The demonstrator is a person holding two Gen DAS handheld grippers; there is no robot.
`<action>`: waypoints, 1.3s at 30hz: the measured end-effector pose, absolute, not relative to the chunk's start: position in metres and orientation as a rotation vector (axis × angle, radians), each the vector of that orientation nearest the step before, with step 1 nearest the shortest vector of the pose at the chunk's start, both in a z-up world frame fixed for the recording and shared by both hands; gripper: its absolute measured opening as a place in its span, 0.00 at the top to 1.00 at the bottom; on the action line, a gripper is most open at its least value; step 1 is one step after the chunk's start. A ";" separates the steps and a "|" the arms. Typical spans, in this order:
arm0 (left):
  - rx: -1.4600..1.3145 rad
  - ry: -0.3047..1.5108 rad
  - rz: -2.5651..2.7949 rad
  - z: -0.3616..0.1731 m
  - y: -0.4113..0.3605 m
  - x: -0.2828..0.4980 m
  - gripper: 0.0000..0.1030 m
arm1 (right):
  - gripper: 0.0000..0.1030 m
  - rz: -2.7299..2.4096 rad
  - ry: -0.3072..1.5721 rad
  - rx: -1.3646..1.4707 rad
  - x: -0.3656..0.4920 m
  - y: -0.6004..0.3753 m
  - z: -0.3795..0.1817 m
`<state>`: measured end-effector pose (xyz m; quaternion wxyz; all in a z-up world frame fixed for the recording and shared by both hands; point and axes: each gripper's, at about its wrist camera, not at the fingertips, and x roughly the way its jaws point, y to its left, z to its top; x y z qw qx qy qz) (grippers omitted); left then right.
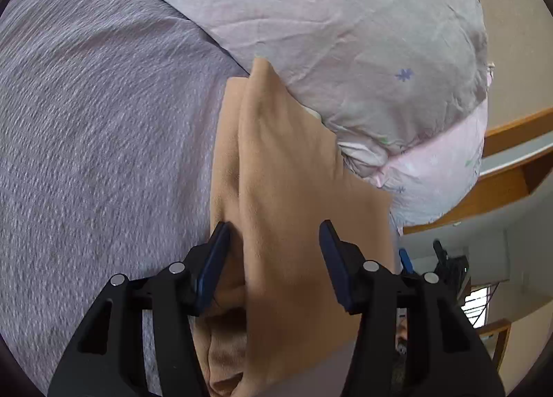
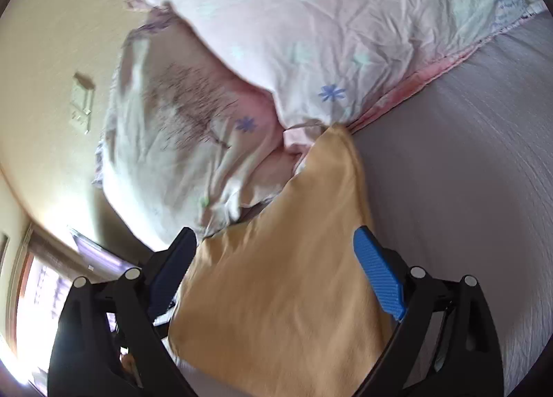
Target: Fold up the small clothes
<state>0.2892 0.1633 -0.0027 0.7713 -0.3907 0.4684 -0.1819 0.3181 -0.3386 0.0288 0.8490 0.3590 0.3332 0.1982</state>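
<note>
A tan garment (image 1: 280,189) lies folded on the grey-purple bed cover (image 1: 96,120), its far tip against a pale floral quilt (image 1: 345,27). My left gripper (image 1: 274,234) is open, its blue pads on either side of the garment's near part, just above it. In the right wrist view the same tan garment (image 2: 287,279) lies between the fingers of my right gripper (image 2: 276,241), which is open too. Its far tip touches the quilt (image 2: 311,34). The right gripper's blue pad (image 1: 405,260) peeks past the garment's right edge in the left wrist view.
The bunched quilt takes up the far side of the bed. A wooden bed frame (image 1: 511,162) and a wall stand to the right in the left wrist view. A window (image 2: 38,296) and a wall switch (image 2: 81,103) show left in the right wrist view. Bed cover (image 2: 466,172) lies right.
</note>
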 end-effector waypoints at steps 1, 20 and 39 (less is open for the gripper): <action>-0.865 1.015 -0.383 -0.005 0.166 0.287 0.53 | 0.10 0.427 0.698 0.743 0.313 -0.338 0.031; -0.788 1.093 -0.330 0.003 0.159 0.274 0.38 | 0.07 0.542 0.654 0.724 0.280 -0.337 0.036; -0.742 0.959 -0.460 0.091 0.093 0.287 0.81 | 0.07 0.518 0.578 0.722 0.245 -0.367 0.046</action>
